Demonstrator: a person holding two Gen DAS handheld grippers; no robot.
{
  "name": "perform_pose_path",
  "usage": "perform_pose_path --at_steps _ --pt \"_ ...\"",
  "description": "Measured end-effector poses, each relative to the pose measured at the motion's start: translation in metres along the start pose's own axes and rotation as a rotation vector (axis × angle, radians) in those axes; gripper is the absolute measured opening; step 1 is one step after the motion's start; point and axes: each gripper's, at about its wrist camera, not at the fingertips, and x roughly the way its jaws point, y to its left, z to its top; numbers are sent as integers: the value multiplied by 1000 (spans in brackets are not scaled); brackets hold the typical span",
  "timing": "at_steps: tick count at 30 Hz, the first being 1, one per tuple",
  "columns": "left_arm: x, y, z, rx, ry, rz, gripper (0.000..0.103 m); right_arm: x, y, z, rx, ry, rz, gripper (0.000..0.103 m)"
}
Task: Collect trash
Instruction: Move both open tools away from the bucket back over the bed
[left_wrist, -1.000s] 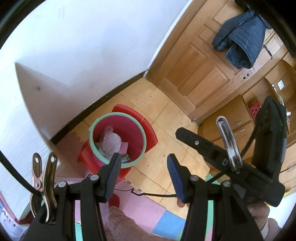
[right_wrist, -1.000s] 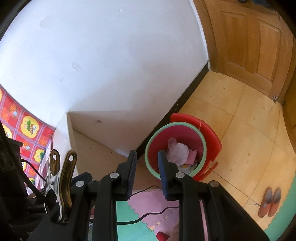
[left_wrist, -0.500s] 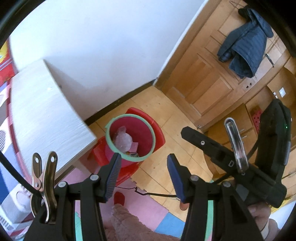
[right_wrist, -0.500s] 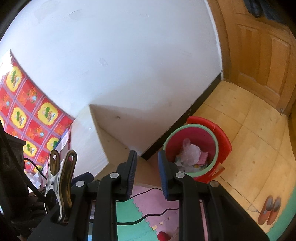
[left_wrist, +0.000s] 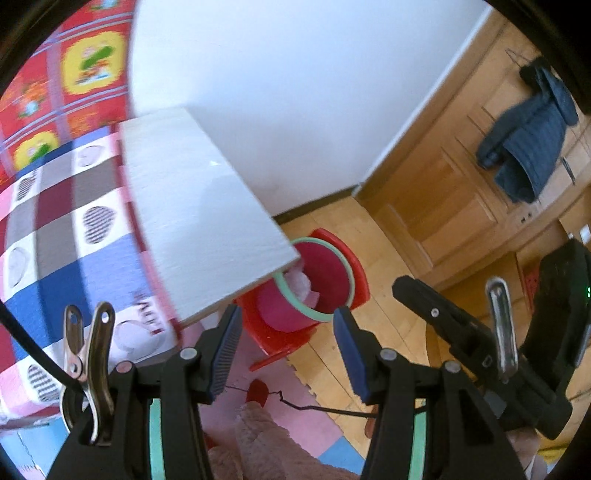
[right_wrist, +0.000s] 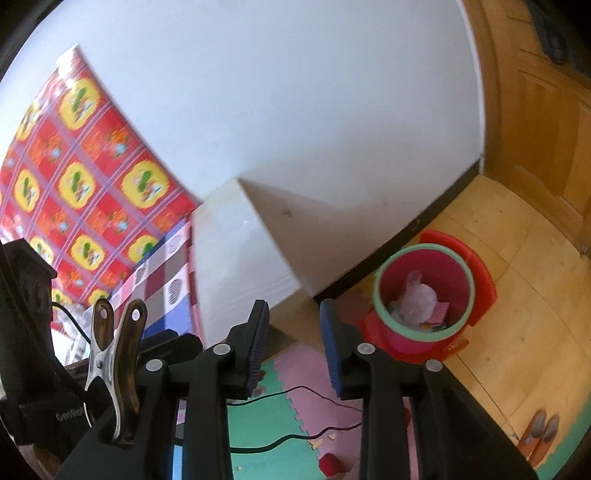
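While both grippers point down at the floor: left gripper jaws open, empty. Red trash bin with green rim at frame centre, partly under pale worktop corner. Right gripper jaws opening, nothing between; bin right of centre, pink trash inside.
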Motion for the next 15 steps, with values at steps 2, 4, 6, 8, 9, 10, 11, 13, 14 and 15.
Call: perform_pose_path --at_steps 2,4,6,8,9,10,11,13,14,15 --pt "-12 14 -5 -26 -14 22 54 1 12 -4 -19 5 13 30" --pt "-22 27 -10 -46 -25 40 54 2 26 -8 -37 12 31 30" --pt "-33 42 -14 -67 -33 58 54 3 41 -14 -55 20 50 30" --pt "-46 59 -20 -93 -45 74 54 5 55 -18 -75 27 63 30" --pt "-50 64 -21 -102 -49 81 54 7 65 -21 -89 33 71 30" --pt "-55 71 -25 -114 -54 91 54 7 73 -24 -101 37 79 30" --pt "-61 80 -28 -127 -59 101 54 9 81 -27 -112 41 87 30" --pt "-71 93 -34 -149 -66 116 54 11 97 -33 -133 50 107 30" --pt "-77 102 -38 -163 -69 126 54 12 102 -34 -141 54 114 30" --pt "-82 108 -41 -173 -72 134 54 13 110 -37 -152 58 124 30"
